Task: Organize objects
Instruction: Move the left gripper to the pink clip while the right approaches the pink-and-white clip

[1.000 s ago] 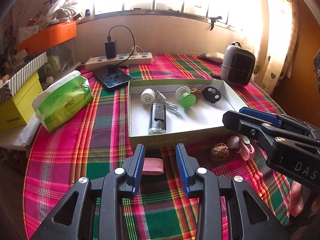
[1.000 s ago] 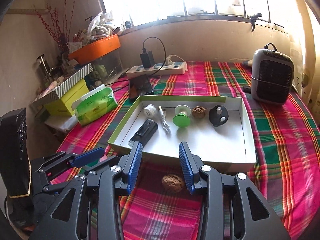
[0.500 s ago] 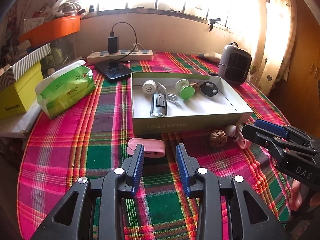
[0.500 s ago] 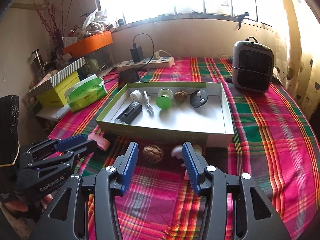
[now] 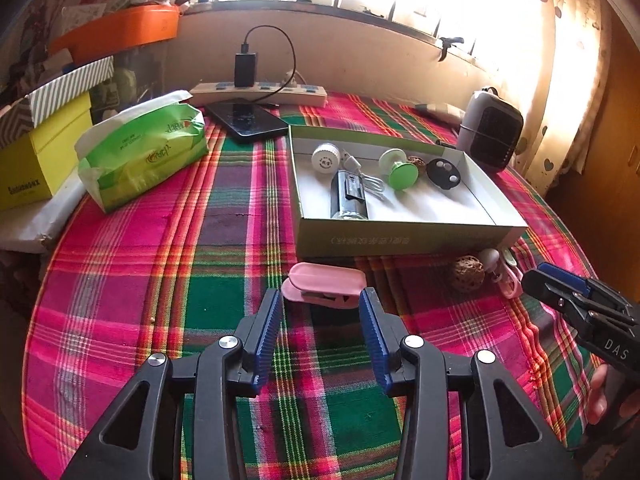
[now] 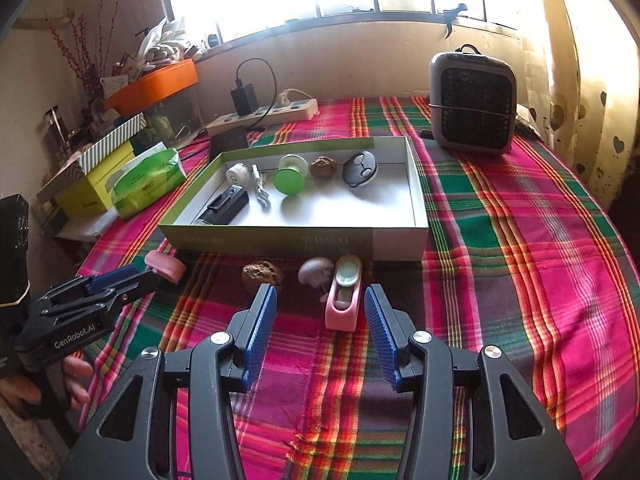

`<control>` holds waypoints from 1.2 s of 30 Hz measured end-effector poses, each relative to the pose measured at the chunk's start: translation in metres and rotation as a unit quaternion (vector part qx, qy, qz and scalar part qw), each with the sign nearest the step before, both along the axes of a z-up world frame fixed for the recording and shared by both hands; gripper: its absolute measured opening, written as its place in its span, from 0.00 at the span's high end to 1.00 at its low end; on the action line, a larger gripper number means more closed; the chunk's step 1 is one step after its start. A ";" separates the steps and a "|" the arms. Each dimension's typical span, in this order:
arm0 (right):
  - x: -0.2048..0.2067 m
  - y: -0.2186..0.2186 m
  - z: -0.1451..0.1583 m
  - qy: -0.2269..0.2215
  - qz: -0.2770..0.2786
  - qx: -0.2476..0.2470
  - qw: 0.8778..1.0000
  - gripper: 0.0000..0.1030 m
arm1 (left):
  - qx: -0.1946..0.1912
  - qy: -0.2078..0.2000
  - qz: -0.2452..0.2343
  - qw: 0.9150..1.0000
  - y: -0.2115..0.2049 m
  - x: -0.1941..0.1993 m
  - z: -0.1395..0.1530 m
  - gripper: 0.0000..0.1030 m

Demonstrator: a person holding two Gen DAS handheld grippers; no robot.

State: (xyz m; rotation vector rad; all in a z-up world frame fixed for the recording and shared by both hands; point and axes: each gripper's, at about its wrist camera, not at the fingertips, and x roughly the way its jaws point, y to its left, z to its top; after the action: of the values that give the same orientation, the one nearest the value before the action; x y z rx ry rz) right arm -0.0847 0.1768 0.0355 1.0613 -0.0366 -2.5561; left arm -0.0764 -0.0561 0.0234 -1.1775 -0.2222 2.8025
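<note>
I see a plaid tablecloth (image 5: 224,240) in pink, green and red. Tray (image 6: 396,240): green outside, white inside. Near it, a pink case (image 5: 324,286) and a brown walnut (image 6: 262,274). Far left, green tissue pack (image 5: 140,160), yellow box (image 5: 36,164), orange bin (image 5: 116,32).

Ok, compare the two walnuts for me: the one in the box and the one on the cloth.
The walnut in the box lies by the far wall between other items; the walnut on the cloth lies outside, before the box, nearer the right gripper. Both are brown and wrinkled.
</note>
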 end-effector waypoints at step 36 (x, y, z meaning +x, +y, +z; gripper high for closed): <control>-0.007 0.004 -0.008 -0.021 0.009 -0.026 0.999 0.54 | -0.060 -0.040 0.007 0.997 0.007 -0.009 -0.001 0.59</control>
State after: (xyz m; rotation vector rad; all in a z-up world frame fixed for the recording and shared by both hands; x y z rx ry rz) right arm -0.0914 0.1810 0.0271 1.0917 -0.1026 -2.5018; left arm -0.0858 -0.0495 0.0228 -1.3184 -0.0687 2.8184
